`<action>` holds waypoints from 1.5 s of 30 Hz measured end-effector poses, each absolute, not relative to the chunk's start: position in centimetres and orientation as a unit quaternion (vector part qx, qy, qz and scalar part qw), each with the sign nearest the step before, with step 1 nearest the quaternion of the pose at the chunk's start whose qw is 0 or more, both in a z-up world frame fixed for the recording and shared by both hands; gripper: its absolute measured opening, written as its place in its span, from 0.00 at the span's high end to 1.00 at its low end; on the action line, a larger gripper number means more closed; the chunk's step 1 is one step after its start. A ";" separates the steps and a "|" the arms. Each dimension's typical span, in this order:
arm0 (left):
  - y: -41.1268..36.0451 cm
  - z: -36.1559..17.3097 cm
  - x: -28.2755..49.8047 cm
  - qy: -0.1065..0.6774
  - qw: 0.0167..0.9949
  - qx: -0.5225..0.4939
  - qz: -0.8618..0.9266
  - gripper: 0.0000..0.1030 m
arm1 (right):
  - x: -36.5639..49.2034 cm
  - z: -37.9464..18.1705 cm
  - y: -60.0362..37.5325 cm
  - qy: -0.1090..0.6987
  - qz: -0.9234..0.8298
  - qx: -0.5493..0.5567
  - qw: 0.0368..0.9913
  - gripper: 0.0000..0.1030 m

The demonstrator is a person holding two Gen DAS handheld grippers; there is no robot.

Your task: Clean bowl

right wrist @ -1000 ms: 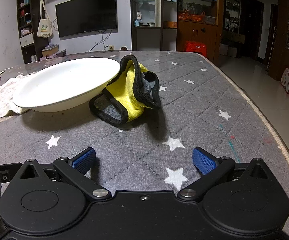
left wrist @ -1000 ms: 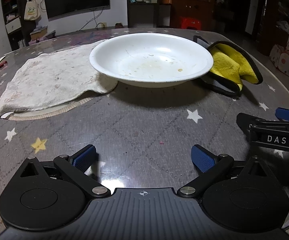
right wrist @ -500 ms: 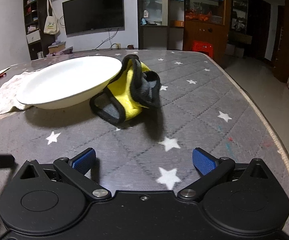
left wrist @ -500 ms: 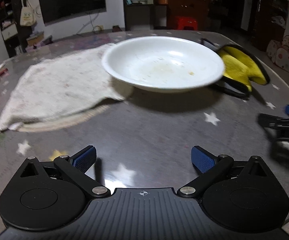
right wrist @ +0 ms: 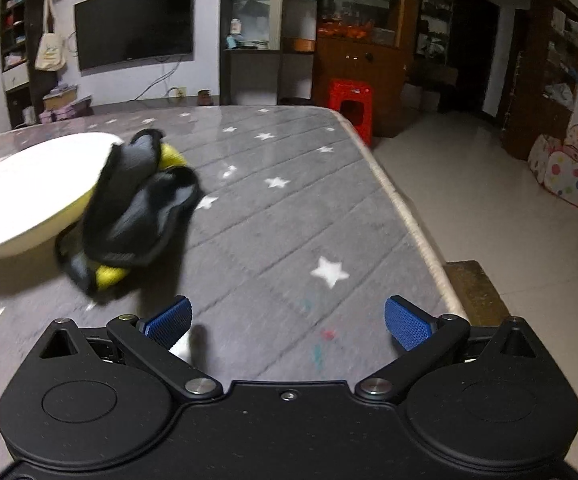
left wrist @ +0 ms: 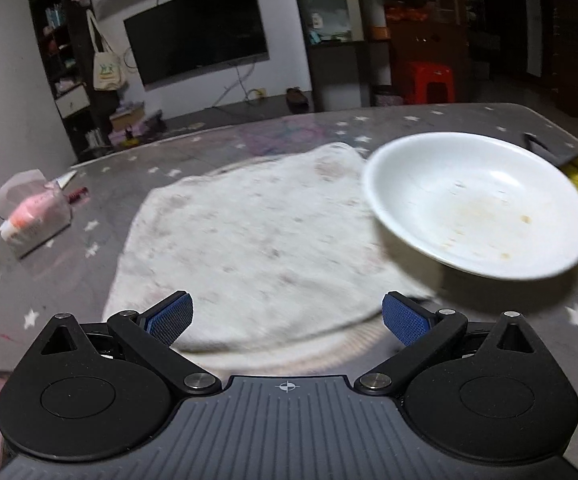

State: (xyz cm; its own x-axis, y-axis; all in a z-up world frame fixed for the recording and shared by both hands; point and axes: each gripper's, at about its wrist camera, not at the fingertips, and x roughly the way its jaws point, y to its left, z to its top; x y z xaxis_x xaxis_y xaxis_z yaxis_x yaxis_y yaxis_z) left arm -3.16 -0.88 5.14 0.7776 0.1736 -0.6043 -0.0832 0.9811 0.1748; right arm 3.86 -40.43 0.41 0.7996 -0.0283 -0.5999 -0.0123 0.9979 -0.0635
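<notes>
The bowl sits on the surface with its left rim overlapping the edge of a stained white towel; brownish smears and a few specks mark its inner floor, so cleaning has not begun. Against its right rim leans a crumpled yellow-and-grey cloth, touching the bowl and partly tucked under it.

The step in hand appears to be fetching a wiping cloth. The right hand-held gripper hovers over the bare surface with fingers spread wide and nothing between them, the cloth ahead and to its left. It would do well to swing left, come down on a raised fold instead of the flat hem, and close fully so the fabric does not slip. Lifting gently should keep the bowl from being dragged.

The left hand-held gripper, likewise spread and empty, hangs over the towel's near edge. It could steady the bowl's near rim while wiping starts. A tissue pack lies well apart at the far left.
</notes>
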 end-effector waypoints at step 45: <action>6.5 0.8 1.9 0.343 0.939 -0.005 0.015 0.00 | 7.7 -0.6 -42.1 0.330 0.016 0.003 0.944 0.00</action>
State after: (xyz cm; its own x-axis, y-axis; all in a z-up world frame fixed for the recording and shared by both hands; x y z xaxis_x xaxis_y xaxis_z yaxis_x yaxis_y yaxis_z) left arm 1.92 6.55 0.79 0.7646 0.0254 -0.6440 -0.0328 0.9995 0.0006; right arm 7.65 -42.11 -0.64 0.7823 0.0331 -0.6220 -0.0286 0.9994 0.0172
